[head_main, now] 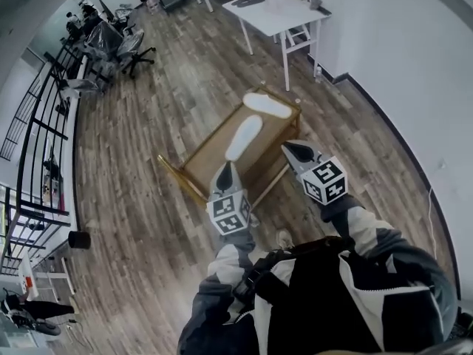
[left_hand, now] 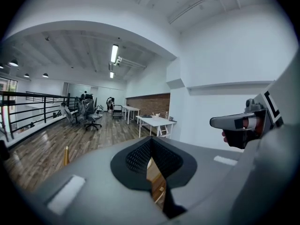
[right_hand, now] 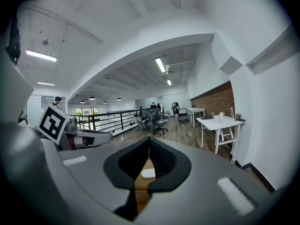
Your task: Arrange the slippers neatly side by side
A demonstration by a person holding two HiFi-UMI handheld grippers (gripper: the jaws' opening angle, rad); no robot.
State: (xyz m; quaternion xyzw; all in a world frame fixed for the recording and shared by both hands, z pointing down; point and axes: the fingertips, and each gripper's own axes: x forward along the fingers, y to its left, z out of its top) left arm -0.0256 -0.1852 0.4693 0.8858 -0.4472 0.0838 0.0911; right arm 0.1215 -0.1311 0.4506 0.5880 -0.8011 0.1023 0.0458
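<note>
White near slipper (head_main: 244, 137) and far slipper (head_main: 267, 106) misaligned on desk (head_main: 203, 161); my left fingers (head_main: 226, 176), right fingers (head_main: 299, 152) closed, empty. Approach stage; next, I judge: open, grasp one.

Low wooden worktop (head_main: 213, 160) stands clear all round, with open floor (head_main: 133, 168) to the left and near side, wall (head_main: 414, 72) well off right and white table (head_main: 277, 13) well beyond; its top is bare beside the middle slipper (head_main: 244, 137), the far corner taken by the crosswise slipper (head_main: 267, 106).
</note>
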